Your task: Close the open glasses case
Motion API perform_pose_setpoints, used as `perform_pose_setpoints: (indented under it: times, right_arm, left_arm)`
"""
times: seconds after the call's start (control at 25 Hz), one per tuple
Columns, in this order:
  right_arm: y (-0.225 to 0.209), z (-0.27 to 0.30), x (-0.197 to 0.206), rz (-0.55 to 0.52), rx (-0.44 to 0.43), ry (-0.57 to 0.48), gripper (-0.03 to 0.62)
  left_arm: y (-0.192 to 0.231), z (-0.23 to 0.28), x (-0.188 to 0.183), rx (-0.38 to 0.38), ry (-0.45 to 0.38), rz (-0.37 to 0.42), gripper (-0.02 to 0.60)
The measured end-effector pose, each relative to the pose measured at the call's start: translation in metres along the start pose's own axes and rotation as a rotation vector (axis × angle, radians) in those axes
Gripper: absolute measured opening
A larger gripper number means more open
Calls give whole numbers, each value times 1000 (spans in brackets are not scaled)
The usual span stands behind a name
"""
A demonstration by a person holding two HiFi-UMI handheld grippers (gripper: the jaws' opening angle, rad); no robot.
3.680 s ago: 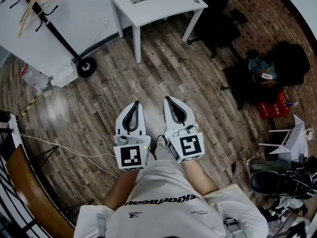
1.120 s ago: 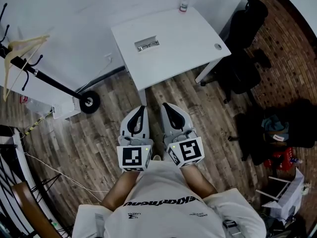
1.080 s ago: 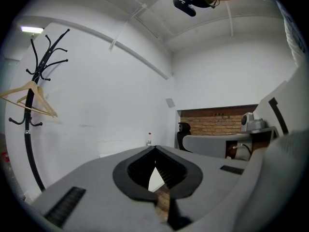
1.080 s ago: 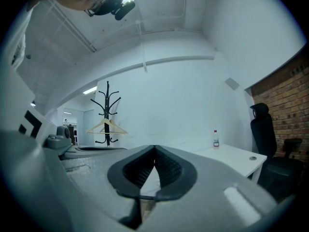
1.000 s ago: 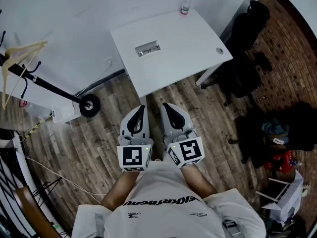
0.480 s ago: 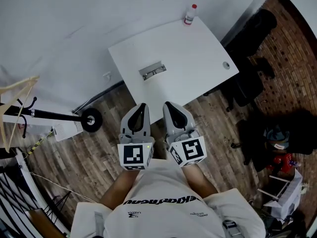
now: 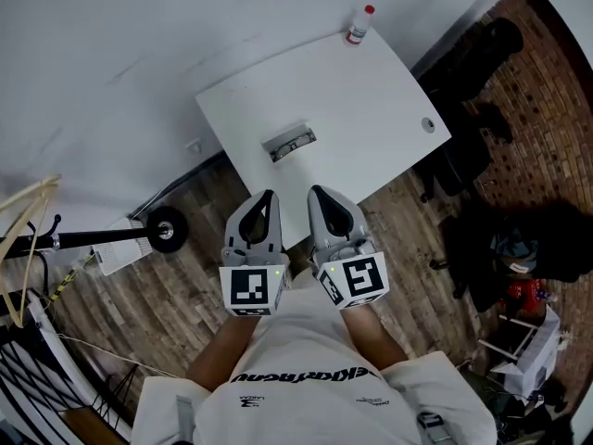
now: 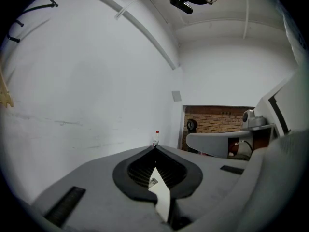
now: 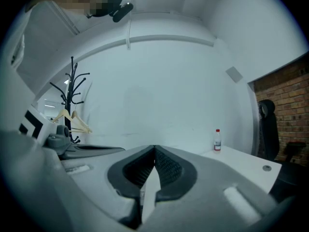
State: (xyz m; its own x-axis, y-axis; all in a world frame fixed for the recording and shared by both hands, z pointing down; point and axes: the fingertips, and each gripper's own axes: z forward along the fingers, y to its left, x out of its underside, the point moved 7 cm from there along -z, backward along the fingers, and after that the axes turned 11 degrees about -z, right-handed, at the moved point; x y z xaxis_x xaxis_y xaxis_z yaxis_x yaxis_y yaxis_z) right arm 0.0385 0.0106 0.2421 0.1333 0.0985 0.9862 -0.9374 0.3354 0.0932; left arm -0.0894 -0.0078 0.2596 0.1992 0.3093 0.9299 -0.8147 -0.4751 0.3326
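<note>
The open glasses case (image 7: 289,144), grey with something metallic inside, lies near the middle of the white table (image 7: 371,109) in the head view. Both grippers are held side by side close to the person's body, above the table's near edge and short of the case. The left gripper (image 7: 267,196) is shut with nothing in it. The right gripper (image 7: 317,191) is shut and empty too. In the left gripper view the jaws (image 8: 155,148) meet at their tips. In the right gripper view the right gripper (image 9: 154,148) also shows its tips together.
A small bottle (image 7: 359,24) with a red cap stands at the table's far corner, also seen as a bottle (image 9: 217,140) in the right gripper view. A black office chair (image 7: 463,91) stands right of the table. A wheeled coat rack (image 7: 165,228) with a hanger is at the left. Bags (image 7: 528,248) lie on the wooden floor at the right.
The person has walked up to the white table, which now lies just beyond the gripper tips. Both grippers have stayed shut and side by side.
</note>
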Motion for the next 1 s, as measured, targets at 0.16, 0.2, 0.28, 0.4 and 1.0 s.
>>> perform_pose_setpoints:
  times: [0.16,0.2,0.28,0.4,1.0]
  right_arm:
    - [-7,19,7,-6,4,21,-3]
    - [-9,24,9,-5,3,26,-3]
    - [-14,34,16,0,-4,35,-3]
    - [-23,49,27,5,-29,48,-3]
    - [-73,128,97,19,-199,135,-3]
  left_arm:
    - [17,16,5,-9,20,12,-2]
    - [20,20,6,-15,26,16,-2]
    - [27,31,10,-31,37,18,-2]
    - [37,49,17,-66,54,4,-2]
    - [77,147,68,-224,168,-171,-2]
